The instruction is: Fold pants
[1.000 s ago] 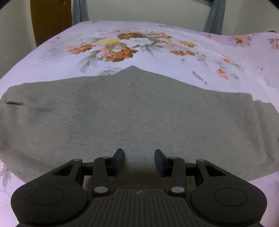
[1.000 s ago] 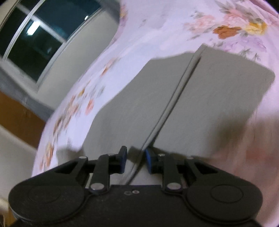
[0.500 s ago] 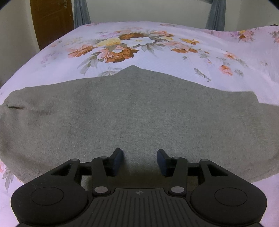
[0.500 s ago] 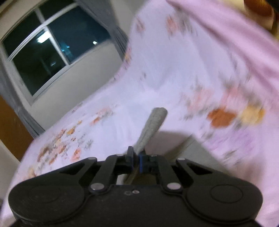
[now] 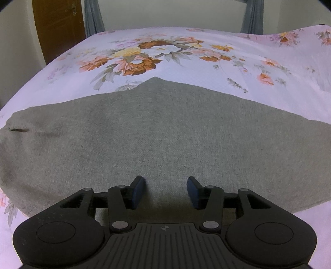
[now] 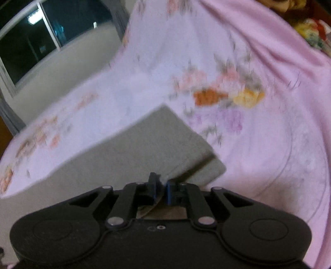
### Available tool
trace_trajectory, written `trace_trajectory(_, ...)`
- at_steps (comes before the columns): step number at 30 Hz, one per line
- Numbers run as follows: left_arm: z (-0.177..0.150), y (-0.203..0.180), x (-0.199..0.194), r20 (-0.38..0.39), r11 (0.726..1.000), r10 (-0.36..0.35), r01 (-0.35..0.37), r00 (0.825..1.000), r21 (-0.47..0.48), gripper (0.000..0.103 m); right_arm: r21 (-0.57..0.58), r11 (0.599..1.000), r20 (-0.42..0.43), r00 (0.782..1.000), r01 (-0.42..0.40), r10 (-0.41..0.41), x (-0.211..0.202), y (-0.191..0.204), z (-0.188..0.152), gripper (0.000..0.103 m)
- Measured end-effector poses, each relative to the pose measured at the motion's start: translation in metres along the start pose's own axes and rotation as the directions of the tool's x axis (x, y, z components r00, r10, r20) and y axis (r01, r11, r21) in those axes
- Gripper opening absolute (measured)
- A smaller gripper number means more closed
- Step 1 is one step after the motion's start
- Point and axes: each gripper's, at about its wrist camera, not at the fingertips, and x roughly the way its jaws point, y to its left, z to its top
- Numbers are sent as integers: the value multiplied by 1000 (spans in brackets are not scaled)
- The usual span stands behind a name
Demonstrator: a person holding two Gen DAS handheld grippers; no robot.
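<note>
Grey pants lie spread flat across a floral bed sheet in the left wrist view. My left gripper is open and empty, low over the near edge of the pants. In the right wrist view my right gripper is shut on a hem of the grey pants. One leg lies folded over the other, with the lower layer showing at the right corner. That view is blurred by motion.
The bed sheet is pale pink with flower prints. A brown door and grey curtains stand beyond the far bed edge. A dark window is at the upper left of the right wrist view.
My right gripper closed on the pants leg hem, lifted it and carried it over the other leg. My left gripper opened slightly wider and stayed in place.
</note>
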Motion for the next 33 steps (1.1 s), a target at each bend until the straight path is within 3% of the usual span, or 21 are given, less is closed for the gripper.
trace_trajectory(6,0,1,0,-1,1000,-3,3,1000,-7,49,-43,998,4,999,45,-45,-8,-4,3,17)
trace_trajectory(7,0,0,0,0,1000,-9,9,1000,-9,49,-35,997,26,998,65,-64,-14,-6,5,25)
trace_trajectory(9,1,-3,-5,12,1000,-28,28,1000,-7,49,-15,996,52,995,90,-89,-22,-9,7,29)
trace_trajectory(11,2,-11,-10,26,998,-55,55,998,7,49,-6,998,77,995,70,-69,-34,-6,9,29)
trace_trajectory(13,4,-24,-14,30,996,-85,84,996,26,49,-84,996,94,995,27,-19,-41,12,9,29)
trace_trajectory(15,7,-39,-15,23,992,-119,118,993,45,49,-177,984,67,997,-28,40,-40,39,4,29)
trace_trajectory(20,6,-78,-6,-3,983,-150,150,989,102,49,-271,952,-66,989,-142,129,-12,88,-19,28)
trace_trajectory(22,2,-86,0,4,986,-130,129,992,103,58,-332,932,-98,988,-148,122,-1,104,-30,27)
trace_trajectory(25,1,-90,6,16,989,-117,115,993,95,63,-409,909,-105,994,-75,35,16,108,-39,26)
trace_trajectory(29,7,-94,2,7,991,-111,110,994,75,63,-324,942,-100,993,-85,56,8,99,-27,26)
trace_trajectory(33,7,-102,-8,16,985,-164,162,986,62,63,-317,944,-90,994,-89,64,-9,88,-25,28)
